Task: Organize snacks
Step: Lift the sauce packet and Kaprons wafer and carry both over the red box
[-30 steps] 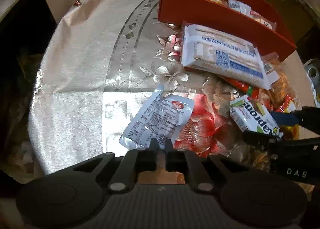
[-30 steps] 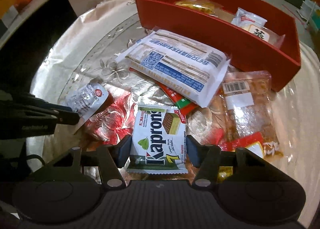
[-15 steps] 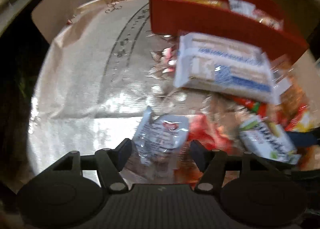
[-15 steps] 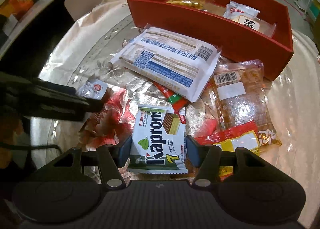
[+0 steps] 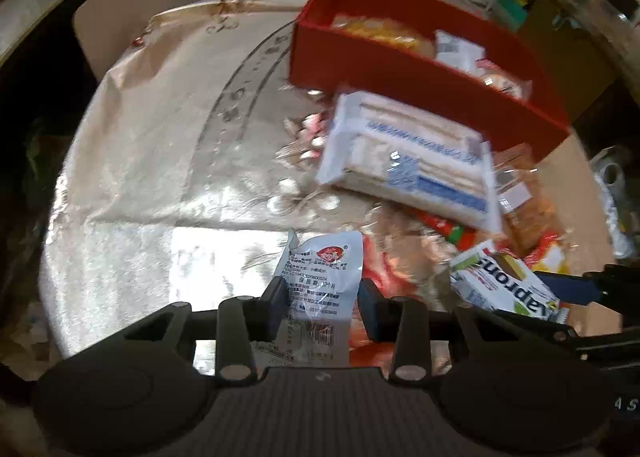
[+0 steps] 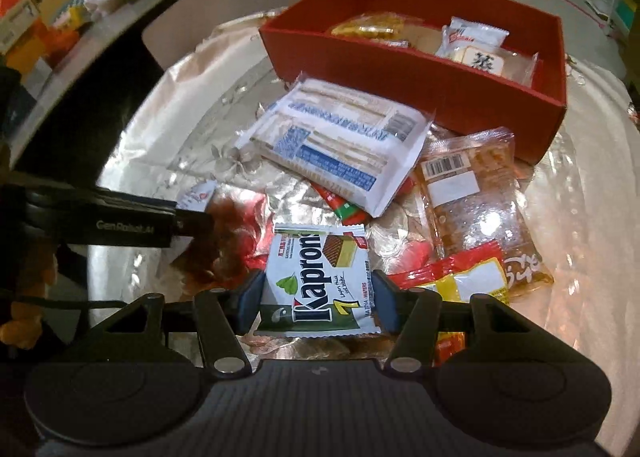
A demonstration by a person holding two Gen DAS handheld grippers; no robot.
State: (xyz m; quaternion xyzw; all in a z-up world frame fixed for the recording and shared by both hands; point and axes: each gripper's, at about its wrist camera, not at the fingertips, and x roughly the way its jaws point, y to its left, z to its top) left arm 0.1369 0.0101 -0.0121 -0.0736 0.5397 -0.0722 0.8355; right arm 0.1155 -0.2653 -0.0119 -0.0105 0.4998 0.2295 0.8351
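Note:
A white printed sachet [image 5: 320,281] stands crumpled between the pads of my left gripper [image 5: 322,297]. The jaws are closing and press on both of its sides. My right gripper [image 6: 318,299] is shut on a white and green Kaprons wafer pack [image 6: 316,277], held just above the flowered tablecloth. That pack [image 5: 504,285] also shows at the right of the left wrist view. The red box [image 6: 400,69] at the back holds several wrapped snacks. One finger of the left gripper [image 6: 120,225] reaches in from the left of the right wrist view.
A large white and blue cracker pack [image 6: 336,145] lies in front of the red box. To its right are a clear orange snack bag [image 6: 472,193] and a red and yellow packet [image 6: 468,277]. A red and green bar [image 6: 340,205] pokes out from under the cracker pack.
My left gripper went from shut behind the sachet to open around it, then closed onto it. My right gripper has lifted slightly with the wafer pack still in its grip.

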